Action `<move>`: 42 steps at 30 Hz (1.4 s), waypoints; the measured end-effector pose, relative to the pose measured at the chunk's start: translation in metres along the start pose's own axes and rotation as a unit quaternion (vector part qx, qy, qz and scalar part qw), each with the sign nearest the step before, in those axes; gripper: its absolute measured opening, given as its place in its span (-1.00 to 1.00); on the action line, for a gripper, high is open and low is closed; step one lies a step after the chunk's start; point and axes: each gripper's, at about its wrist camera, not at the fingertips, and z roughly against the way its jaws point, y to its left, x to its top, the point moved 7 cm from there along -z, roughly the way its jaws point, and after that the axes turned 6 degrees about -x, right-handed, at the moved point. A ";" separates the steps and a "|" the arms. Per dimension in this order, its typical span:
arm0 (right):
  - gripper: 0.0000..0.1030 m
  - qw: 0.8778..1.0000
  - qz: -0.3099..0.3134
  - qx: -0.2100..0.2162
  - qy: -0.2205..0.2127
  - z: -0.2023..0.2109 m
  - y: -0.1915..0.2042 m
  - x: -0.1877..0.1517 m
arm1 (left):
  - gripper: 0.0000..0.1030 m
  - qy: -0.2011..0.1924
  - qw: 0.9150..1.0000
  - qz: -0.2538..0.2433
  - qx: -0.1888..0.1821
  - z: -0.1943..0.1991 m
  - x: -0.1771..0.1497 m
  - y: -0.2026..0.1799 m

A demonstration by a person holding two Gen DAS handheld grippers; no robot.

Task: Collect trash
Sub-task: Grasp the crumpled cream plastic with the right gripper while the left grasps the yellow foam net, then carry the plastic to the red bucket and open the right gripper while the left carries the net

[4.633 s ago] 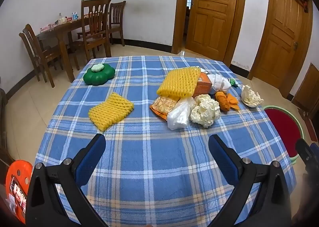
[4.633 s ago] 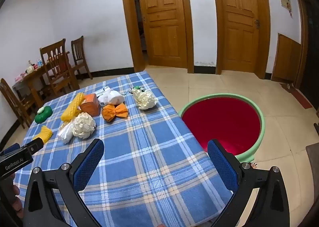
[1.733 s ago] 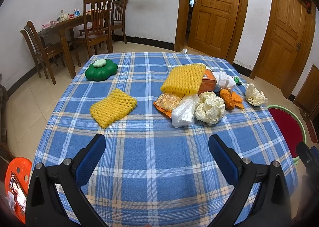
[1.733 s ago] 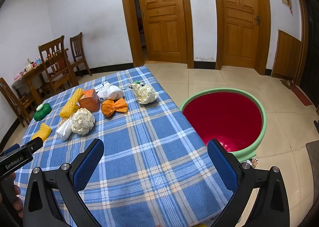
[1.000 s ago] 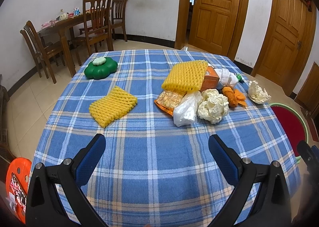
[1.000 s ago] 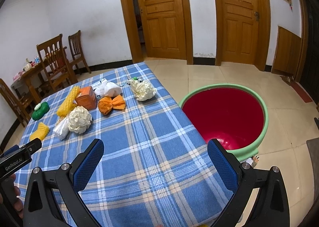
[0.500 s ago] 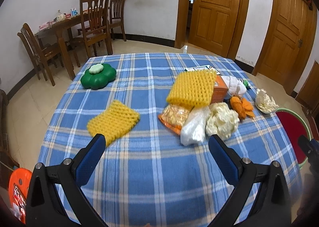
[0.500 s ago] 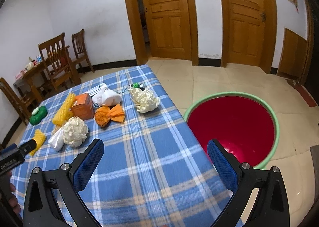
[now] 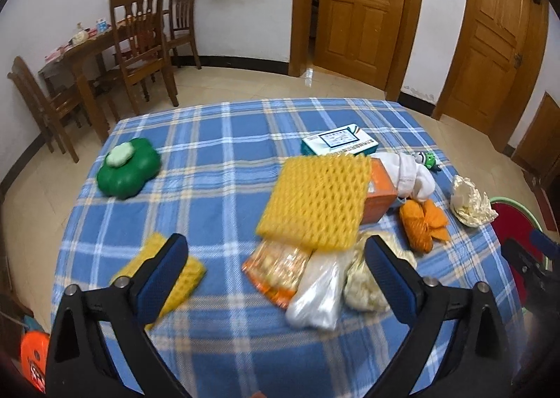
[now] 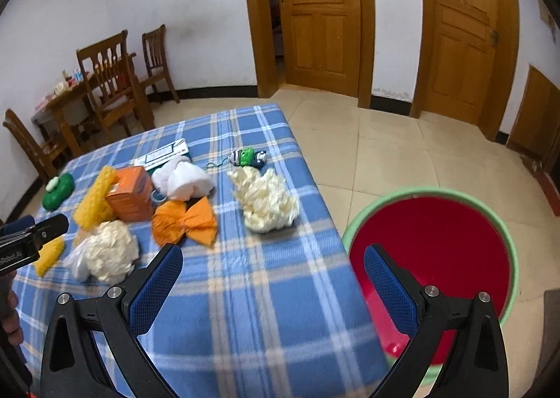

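Observation:
Trash lies on the blue plaid table (image 9: 224,153): a large yellow foam net (image 9: 316,203) leaning on an orange box (image 9: 379,188), a snack wrapper (image 9: 280,268), a clear plastic bag (image 9: 320,296), a cream crumpled wad (image 10: 110,254), an orange wrapper (image 10: 185,219), a white cloth (image 10: 183,179) and a cream paper wad (image 10: 267,200). A small yellow foam net (image 9: 182,279) sits just behind my left fingertip. My left gripper (image 9: 276,258) hangs open above the near table, empty. My right gripper (image 10: 273,265) is open, empty, over the table's right edge. The red basin (image 10: 434,258) with a green rim stands on the floor beside it.
A green flower-shaped box (image 9: 127,167), a teal-and-white carton (image 9: 339,140) and a small green toy (image 10: 248,156) also sit on the table. Wooden chairs and a dining table (image 9: 105,58) stand at the back left. Two wooden doors (image 10: 322,13) are behind. An orange object (image 9: 33,359) sits on the floor, lower left.
Both grippers have moved forward and closer to the trash pile, so the items look larger. The left view is blurred by motion. Both stay open and empty.

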 end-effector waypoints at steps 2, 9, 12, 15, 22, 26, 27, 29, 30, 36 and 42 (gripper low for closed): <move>1.00 1.000 0.002 0.003 0.008 -0.009 0.001 0.005 | 0.75 0.011 1.000 -0.003 -0.003 -0.011 0.006 -0.005; 1.00 0.999 0.009 0.005 0.034 -0.039 0.001 0.018 | 0.57 0.017 0.999 -0.019 -0.025 -0.030 0.017 -0.020; 0.97 0.999 0.014 0.009 0.043 -0.050 0.002 0.019 | 0.24 0.029 0.999 -0.022 -0.037 -0.039 0.017 -0.024; 0.65 0.999 0.017 0.011 0.049 -0.058 0.002 0.021 | 0.00 0.035 0.998 -0.021 -0.045 -0.045 0.015 -0.024; -0.38 0.997 0.000 0.026 0.072 -0.069 0.001 0.013 | -0.30 0.020 0.998 -0.005 -0.053 -0.042 0.017 -0.016; -0.48 0.997 -0.003 0.039 0.073 -0.064 0.001 0.010 | -0.68 0.015 0.997 0.004 -0.069 -0.038 0.018 -0.015; -0.49 0.997 -0.003 0.041 0.071 -0.062 0.001 0.009 | -0.69 0.012 0.997 0.003 -0.071 -0.035 0.018 -0.016; -0.50 0.997 -0.007 0.044 0.065 -0.057 0.000 0.010 | -0.72 0.003 0.997 0.000 -0.073 -0.028 0.019 -0.018; -0.50 0.997 -0.008 0.045 0.061 -0.054 0.001 0.010 | -0.73 -0.001 0.997 -0.001 -0.075 -0.024 0.019 -0.018; -0.50 0.998 -0.017 0.046 0.037 -0.029 -0.003 0.011 | -0.73 -0.023 0.996 0.002 -0.087 -0.001 0.022 -0.025; -0.50 0.999 -0.028 0.038 0.014 -0.005 -0.013 0.008 | -0.73 -0.034 0.994 -0.009 -0.106 0.017 0.023 -0.045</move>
